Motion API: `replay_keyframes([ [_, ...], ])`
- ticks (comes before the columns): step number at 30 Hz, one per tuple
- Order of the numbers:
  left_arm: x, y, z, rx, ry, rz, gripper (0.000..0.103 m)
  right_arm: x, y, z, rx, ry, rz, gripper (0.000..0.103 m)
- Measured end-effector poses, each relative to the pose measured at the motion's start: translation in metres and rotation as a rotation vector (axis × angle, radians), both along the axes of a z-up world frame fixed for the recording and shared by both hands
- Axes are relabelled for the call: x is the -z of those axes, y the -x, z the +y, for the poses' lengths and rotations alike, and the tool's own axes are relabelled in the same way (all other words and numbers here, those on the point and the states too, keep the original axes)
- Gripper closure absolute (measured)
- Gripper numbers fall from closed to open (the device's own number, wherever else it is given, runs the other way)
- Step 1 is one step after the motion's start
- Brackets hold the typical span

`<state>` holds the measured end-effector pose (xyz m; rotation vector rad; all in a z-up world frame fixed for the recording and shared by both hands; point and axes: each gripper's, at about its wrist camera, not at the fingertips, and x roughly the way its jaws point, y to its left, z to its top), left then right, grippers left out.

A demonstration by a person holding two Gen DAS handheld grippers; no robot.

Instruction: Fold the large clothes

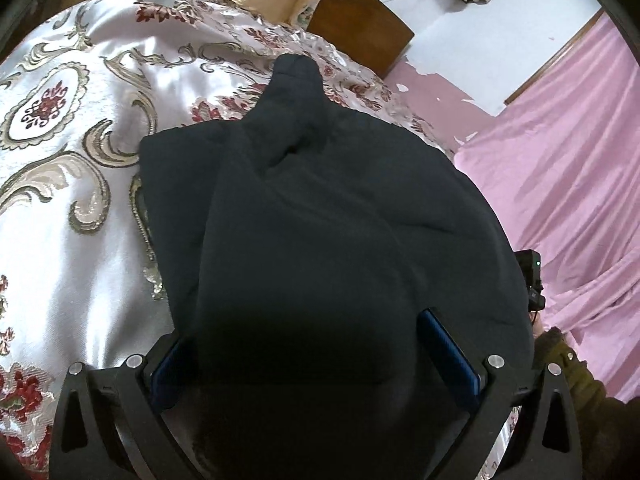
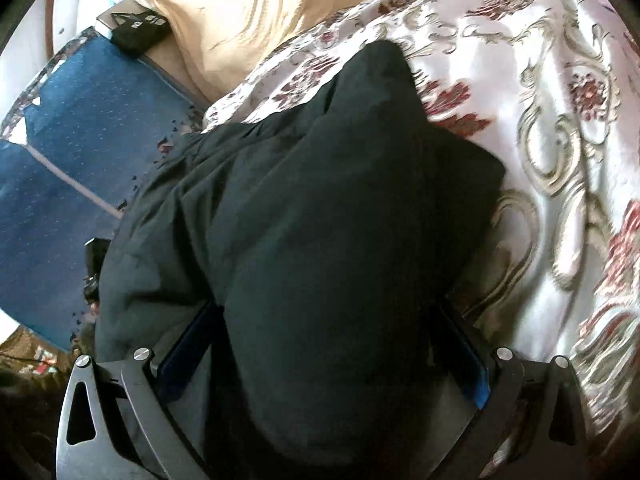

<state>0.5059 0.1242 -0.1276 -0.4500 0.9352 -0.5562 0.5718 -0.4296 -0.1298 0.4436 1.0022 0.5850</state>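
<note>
Likely home bedroom: brocade bedspread (image 1: pixel 80 128), pink curtain (image 1: pixel 560 184)
</note>
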Motion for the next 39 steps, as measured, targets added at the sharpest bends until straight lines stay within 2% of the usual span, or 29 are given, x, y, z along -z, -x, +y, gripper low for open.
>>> replay_keyframes([
  [5, 0.0, -0.006, -0.003, 0.039, 0.028, 0.01, 0.0, 0.006, 0.008, 0.009, -0.005, -0.036, -0.007, 0.001],
  [11, 0.0, -0.006, -0.011, 0.037, -0.03, 0.018, 0.0, 0.011, 0.016, 0.01, 0.018, -0.024, -0.051, 0.001],
  [29, 0.001, -0.006, -0.012, 0.038, -0.035, 0.022, 0.0, 0.016, 0.026, -0.009, 0.023, -0.034, -0.059, 0.001],
  [39, 0.002, -0.006, -0.012, 0.034, -0.031, 0.017, 0.0, 0.003, 0.025, 0.004, 0.061, 0.06, -0.006, 0.001],
])
